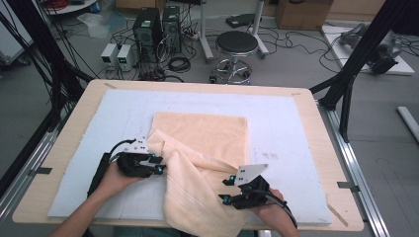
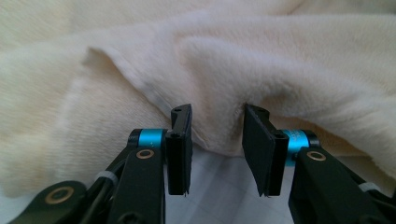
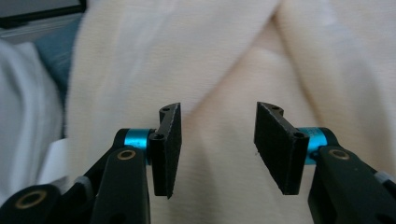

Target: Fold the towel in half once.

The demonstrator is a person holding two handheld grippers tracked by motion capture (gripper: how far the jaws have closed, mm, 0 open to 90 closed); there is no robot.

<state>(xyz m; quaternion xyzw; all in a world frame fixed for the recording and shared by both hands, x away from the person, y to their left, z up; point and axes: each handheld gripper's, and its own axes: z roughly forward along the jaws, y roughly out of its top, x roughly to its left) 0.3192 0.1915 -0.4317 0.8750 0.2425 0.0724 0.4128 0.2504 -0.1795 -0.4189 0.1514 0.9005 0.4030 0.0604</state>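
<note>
Left tongs (image 1: 159,164) open, right tongs (image 1: 226,189) open, at towel (image 1: 207,143)

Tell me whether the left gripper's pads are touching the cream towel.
Apart. In the left gripper view, the left gripper stands open, and the towel fold lies just beyond its pads, with the white table cover visible between them.

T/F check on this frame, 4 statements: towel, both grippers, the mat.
1. The cream towel lies fully flat and unfolded. False: its near part is bunched and draped over the table's near edge.
2. The left gripper has open jaws, with nothing clamped. True.
3. The right gripper is clamped on a towel corner. False: its jaws stand apart, towel behind them.
4. The towel rests on a white mat covering the wooden table. True.
</note>
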